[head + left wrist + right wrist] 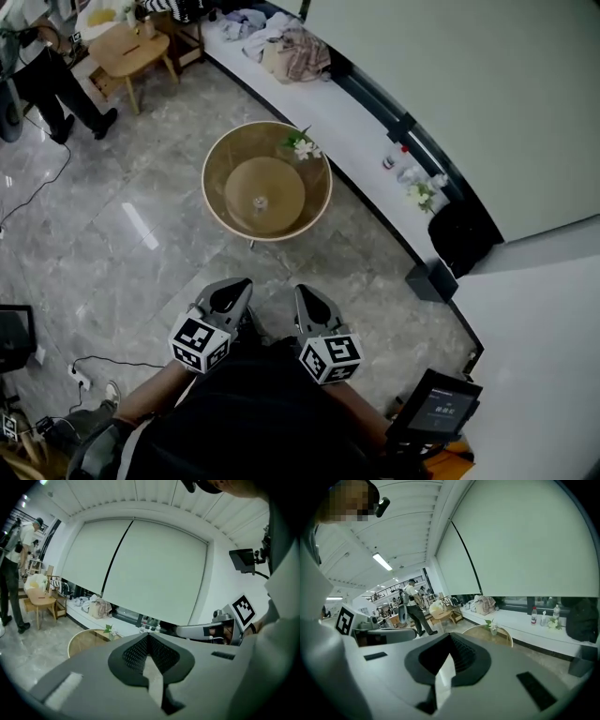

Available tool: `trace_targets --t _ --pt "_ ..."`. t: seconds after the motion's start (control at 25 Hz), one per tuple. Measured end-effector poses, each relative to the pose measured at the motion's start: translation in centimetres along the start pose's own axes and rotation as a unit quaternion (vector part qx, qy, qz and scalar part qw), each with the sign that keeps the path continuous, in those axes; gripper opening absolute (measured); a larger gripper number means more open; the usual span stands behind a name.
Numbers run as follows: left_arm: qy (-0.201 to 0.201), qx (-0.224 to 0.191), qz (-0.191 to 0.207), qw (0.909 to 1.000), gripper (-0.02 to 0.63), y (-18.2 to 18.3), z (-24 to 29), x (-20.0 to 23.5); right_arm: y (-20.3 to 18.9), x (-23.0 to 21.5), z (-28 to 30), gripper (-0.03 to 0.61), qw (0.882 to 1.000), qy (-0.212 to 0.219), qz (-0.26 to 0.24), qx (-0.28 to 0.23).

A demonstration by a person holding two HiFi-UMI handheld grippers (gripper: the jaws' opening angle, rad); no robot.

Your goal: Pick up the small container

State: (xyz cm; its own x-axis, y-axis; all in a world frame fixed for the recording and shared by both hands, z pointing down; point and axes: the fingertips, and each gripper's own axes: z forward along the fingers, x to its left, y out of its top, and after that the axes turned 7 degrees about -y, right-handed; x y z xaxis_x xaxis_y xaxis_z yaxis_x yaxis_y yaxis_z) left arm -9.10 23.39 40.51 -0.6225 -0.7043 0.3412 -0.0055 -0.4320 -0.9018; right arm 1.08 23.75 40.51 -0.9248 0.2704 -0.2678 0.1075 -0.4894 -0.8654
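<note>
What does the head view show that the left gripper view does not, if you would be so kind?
Only the head view: a small object at the middle of the round table, and a black bag on the window ledge.
Only the left gripper view: the left gripper with its jaws shut, the big window blind and the ceiling.
Both: the round table, its white flowers, the wooden side table, a standing person and the right gripper.
</note>
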Motion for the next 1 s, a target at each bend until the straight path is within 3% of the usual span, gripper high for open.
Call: trace_targets --t 0.2,0.44,0.76,1.0 --pt "0.004 -0.021 0.005 0.9998 0.003 1.2 0.3 1.7 0.7 0.3 1.1 -0.005 1.0 -0.006 -0.005 -0.002" --pt "0.003 0.001 -0.012 0.9999 0.003 1.1 2.5 3.9 0.9 -1.5 3.7 -0.005 1.0 -0.004 0.022 0.008" --pt "0.059 0.024 0.002 0.998 0.003 2.4 4.6 8.1 3.0 -2.7 9.8 -0.005 0.998 0.054 0.031 0.009" --pt "0.083 0.042 -0.002 0.9957 0.003 3.4 8.9 10.9 5.2 -5.7 14.2 -0.005 0.996 0.074 0.041 0.019"
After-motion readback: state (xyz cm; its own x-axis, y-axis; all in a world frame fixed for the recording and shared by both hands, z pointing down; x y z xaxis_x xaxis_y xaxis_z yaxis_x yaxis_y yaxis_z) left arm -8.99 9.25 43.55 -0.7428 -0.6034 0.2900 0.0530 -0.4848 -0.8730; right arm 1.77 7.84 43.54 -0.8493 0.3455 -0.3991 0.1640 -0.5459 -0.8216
